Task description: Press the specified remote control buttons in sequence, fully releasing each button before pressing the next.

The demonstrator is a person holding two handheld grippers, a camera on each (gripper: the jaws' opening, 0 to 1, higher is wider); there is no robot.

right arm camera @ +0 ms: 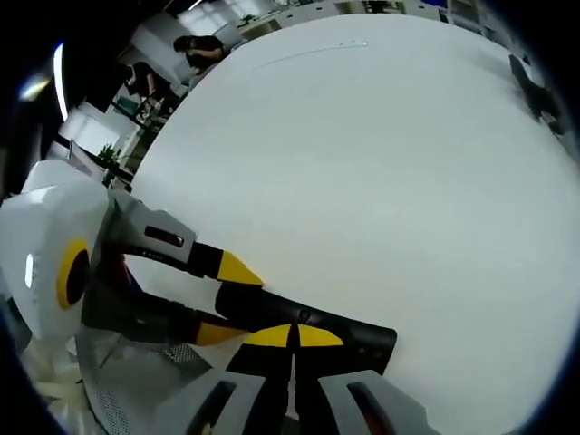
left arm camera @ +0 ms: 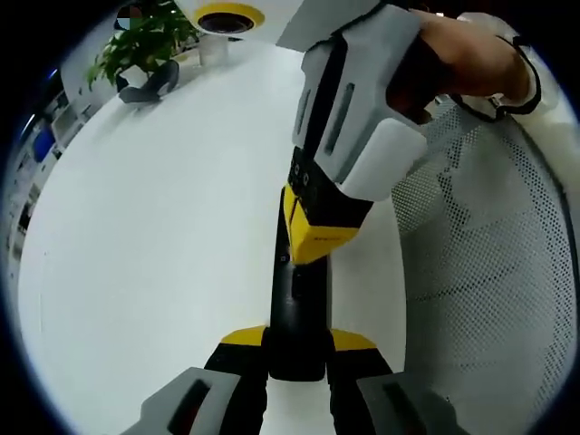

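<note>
We are holding a black remote [left arm camera: 296, 313] over a big white table [left arm camera: 154, 245]. Our left gripper [left arm camera: 296, 349] is clamped on the near end of the remote, with one yellow tip on each side of it. The remote sticks out long and straight in front of us.

Our right gripper [right arm camera: 294, 337] has its two yellow tips closed together, touching each other. They sit right on top of the remote [right arm camera: 308, 319], near its middle. In the left gripper view we see that right gripper [left arm camera: 313, 227] coming down from above, with a hand [left arm camera: 462, 54] behind it. It looks to us like a button is being pushed right now, but we cannot see the buttons, so we cannot tell which one it is or how many are done. We think the tip must lift fully off before the next push.

A pot with a green plant [left arm camera: 145, 41] stands at the far edge of the table, and a dark thing [left arm camera: 149, 86] lies just beside it. We cannot tell what it is. A white mesh thing [left arm camera: 489, 272] is close to us on one side. We see no box or bowl with things in it, other than the plant in its pot.
</note>
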